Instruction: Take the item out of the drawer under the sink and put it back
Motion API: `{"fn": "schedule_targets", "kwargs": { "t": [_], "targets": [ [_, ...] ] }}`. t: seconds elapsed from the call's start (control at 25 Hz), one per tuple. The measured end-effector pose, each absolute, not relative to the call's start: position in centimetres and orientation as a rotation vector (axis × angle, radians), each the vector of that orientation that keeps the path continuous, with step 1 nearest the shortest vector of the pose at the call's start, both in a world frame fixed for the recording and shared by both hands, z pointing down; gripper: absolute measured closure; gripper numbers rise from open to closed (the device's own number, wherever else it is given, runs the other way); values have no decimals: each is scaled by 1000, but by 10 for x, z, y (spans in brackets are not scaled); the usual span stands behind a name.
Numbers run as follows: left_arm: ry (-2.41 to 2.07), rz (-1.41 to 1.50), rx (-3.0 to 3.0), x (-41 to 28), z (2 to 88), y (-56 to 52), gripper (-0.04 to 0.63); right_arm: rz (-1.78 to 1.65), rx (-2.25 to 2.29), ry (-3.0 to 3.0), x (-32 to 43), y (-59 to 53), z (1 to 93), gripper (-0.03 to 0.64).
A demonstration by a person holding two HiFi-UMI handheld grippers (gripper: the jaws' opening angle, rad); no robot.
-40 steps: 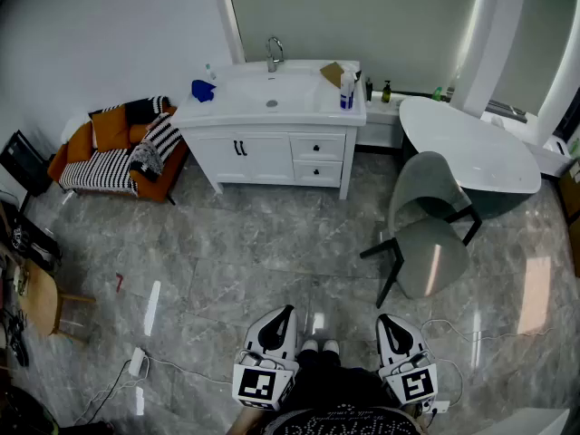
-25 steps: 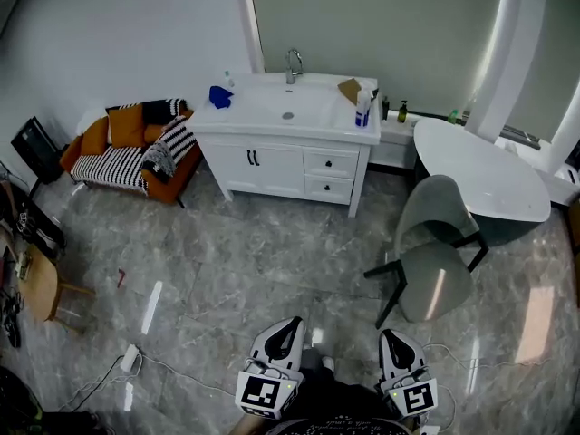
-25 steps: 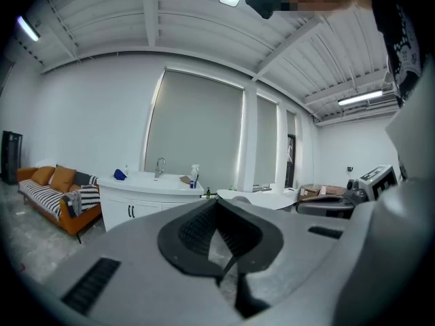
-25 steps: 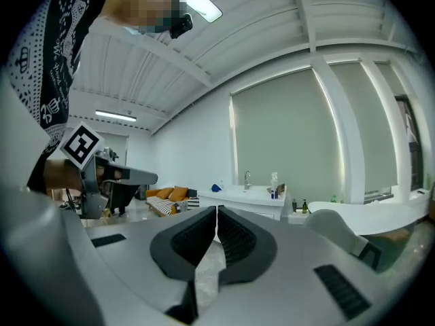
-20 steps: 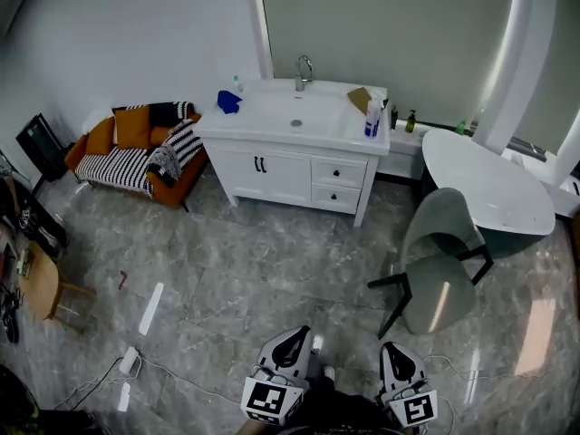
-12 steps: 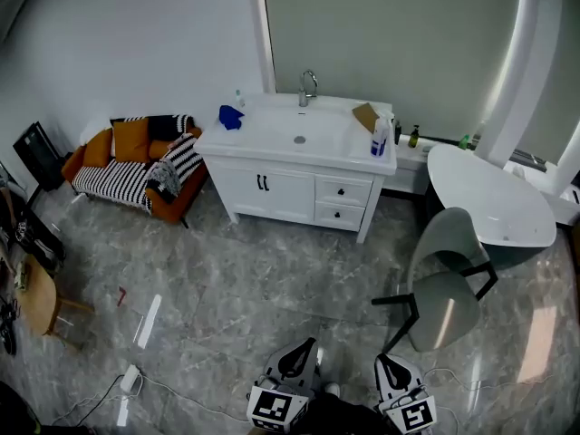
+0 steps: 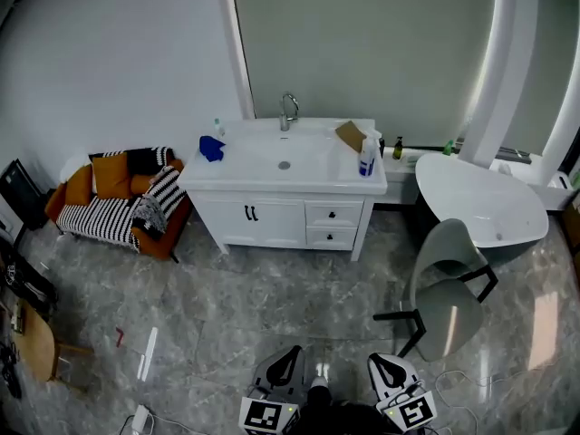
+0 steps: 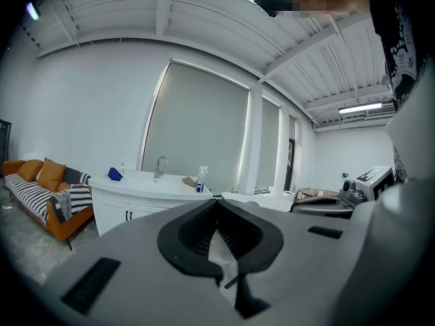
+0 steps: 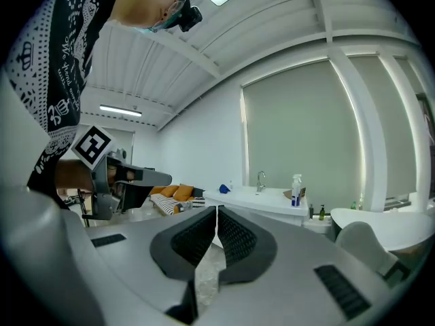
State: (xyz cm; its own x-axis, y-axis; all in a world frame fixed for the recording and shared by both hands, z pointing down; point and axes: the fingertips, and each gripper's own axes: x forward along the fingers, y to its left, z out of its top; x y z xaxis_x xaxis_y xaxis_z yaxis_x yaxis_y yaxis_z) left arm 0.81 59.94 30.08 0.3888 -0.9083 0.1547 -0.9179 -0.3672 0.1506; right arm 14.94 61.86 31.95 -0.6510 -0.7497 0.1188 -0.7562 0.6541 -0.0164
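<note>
Left gripper (image 7: 288,359) at 6 o'clock, right gripper (image 7: 380,366) at 5: both jaws together, empty. Vanity (image 7: 272,226) at 12, well apart; drawers (image 7: 333,214) closed.

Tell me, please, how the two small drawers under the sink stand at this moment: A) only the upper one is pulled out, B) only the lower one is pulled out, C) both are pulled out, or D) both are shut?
D: in the head view the upper drawer and the lower drawer both sit flush with the front of the white vanity cabinet, with nothing sticking out.
</note>
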Motion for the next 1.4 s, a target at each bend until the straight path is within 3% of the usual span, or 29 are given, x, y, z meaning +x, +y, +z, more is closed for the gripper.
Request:
{"fn": "schedule_targets", "kwargs": {
  "t": [0.96, 1.4],
  "targets": [
    [-1723, 76, 2278, -44, 321, 526, 591, 144, 1187, -2726, 116, 526, 341, 598],
    [-1777, 45, 2393, -6, 307, 435, 591, 141, 1266, -2751, 139, 432, 331, 597]
  ]
}}
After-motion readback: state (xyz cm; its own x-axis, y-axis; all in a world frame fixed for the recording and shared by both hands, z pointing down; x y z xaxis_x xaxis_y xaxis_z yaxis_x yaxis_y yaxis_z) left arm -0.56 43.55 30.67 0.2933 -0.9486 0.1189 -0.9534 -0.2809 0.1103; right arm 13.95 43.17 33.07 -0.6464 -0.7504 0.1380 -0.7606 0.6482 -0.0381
